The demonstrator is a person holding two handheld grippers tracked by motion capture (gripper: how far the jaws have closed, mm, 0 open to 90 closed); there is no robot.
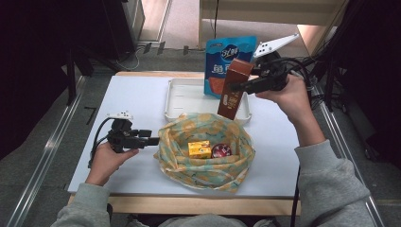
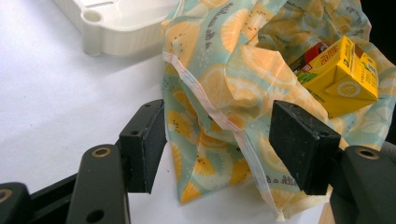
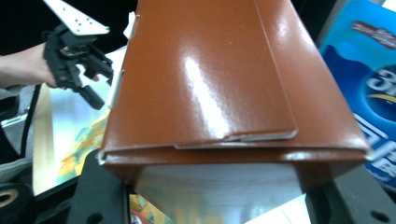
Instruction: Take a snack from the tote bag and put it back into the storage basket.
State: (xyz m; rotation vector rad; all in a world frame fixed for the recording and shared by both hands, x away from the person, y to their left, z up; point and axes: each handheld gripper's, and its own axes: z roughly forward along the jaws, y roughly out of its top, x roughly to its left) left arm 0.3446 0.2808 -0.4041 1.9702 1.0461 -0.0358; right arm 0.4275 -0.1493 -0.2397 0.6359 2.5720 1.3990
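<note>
white table [image 1: 132, 94], brown box [image 1: 234, 87] in right gripper [image 1: 236, 87], label unreadable

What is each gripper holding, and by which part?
The right gripper clamps the brown box near its upper end. The left gripper is open around the cloth bag's rim, gripping nothing.
</note>
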